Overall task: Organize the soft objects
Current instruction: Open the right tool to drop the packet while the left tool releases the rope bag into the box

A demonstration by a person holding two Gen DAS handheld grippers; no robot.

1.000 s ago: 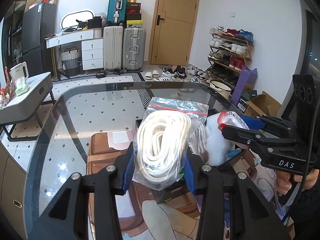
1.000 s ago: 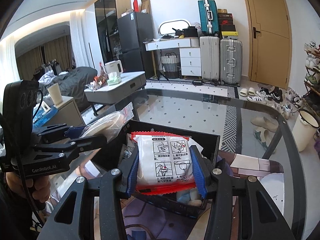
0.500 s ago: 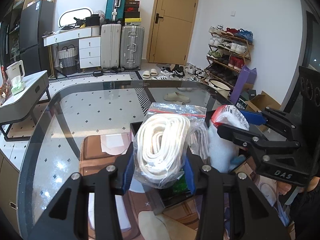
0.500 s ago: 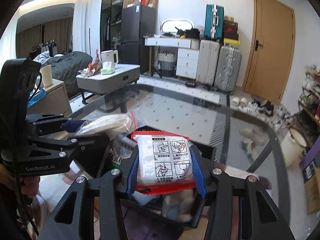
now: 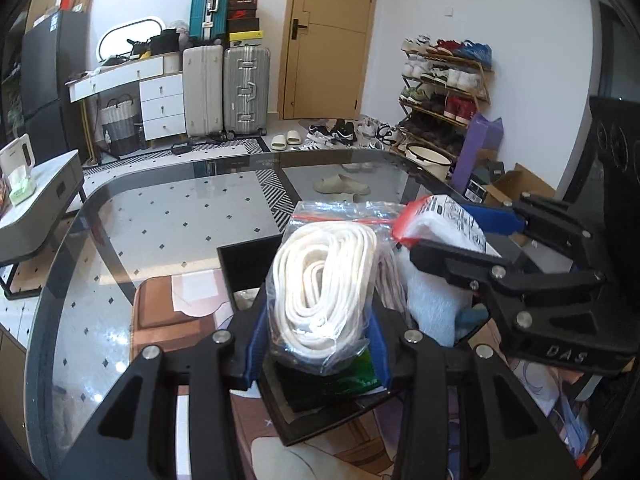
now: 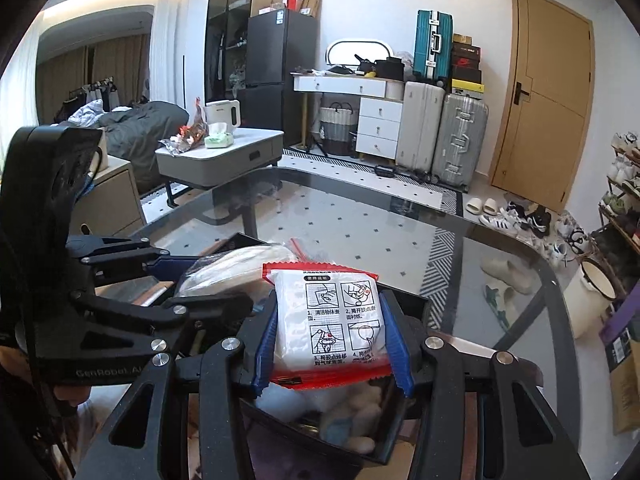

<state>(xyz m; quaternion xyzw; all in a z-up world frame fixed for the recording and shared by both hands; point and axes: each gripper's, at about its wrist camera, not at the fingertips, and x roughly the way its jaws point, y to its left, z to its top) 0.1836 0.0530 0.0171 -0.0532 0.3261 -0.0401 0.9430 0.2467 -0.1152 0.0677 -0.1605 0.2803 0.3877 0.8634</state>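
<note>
We see 1 clear bag of coiled white rope [image 5: 324,280] clamped in our left gripper [image 5: 318,344], and 1 white packet with red edges [image 6: 334,324] clamped in our right gripper [image 6: 334,350]. Both hang side by side above 1 black bin [image 5: 248,264] of soft things on the glass table [image 5: 160,224], near its front edge.

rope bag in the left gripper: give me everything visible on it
The rope bag is a clear, crinkled plastic zip pouch with a red seal strip along its top, holding a coil of off-white cord. It stands roughly upright, pinched at its lower half between the blue pads of the left gripper, above the black bin. In the right wrist view it shows edge-on.
</note>
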